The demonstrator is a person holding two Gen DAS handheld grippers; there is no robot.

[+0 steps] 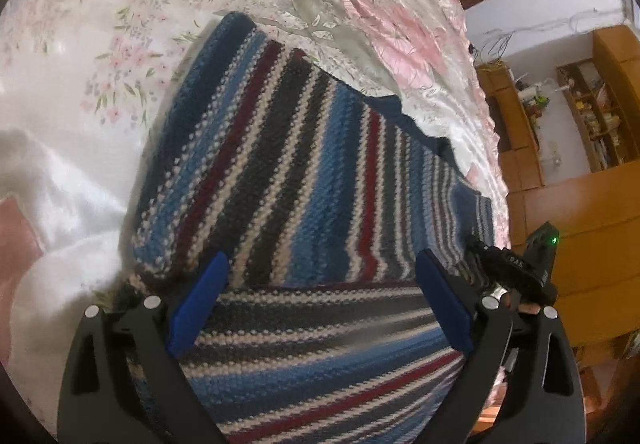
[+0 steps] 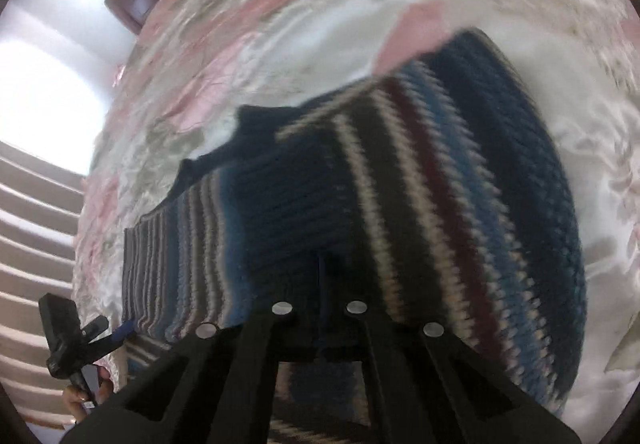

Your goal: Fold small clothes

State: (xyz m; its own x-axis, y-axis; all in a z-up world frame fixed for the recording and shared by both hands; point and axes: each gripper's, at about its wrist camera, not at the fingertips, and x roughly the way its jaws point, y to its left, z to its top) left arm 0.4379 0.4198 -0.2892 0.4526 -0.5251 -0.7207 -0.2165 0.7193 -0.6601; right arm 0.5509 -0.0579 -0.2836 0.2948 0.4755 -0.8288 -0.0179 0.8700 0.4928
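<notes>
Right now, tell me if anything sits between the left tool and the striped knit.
Nothing visible does. The left tool is open directly over the striped knit, which fills the gap between its blue fingers on the floral bedspread.

Sweater [image 1: 304, 172] blue-maroon-cream-grey striped; bedspread [image 1: 120, 44] white, pink floral.

The right wrist view is smeared throughout, so the striped knit sweater [image 2: 420, 184] ahead of the right gripper [image 2: 320, 284] loses its stitch detail, and the closed jaws hide whether knit is pinched between them. In the left wrist view, the sweater's near end runs off the bottom edge between the spread jaws. Items on the wooden shelves [image 1: 592, 116] far right of those jaws are too small to identify.
</notes>
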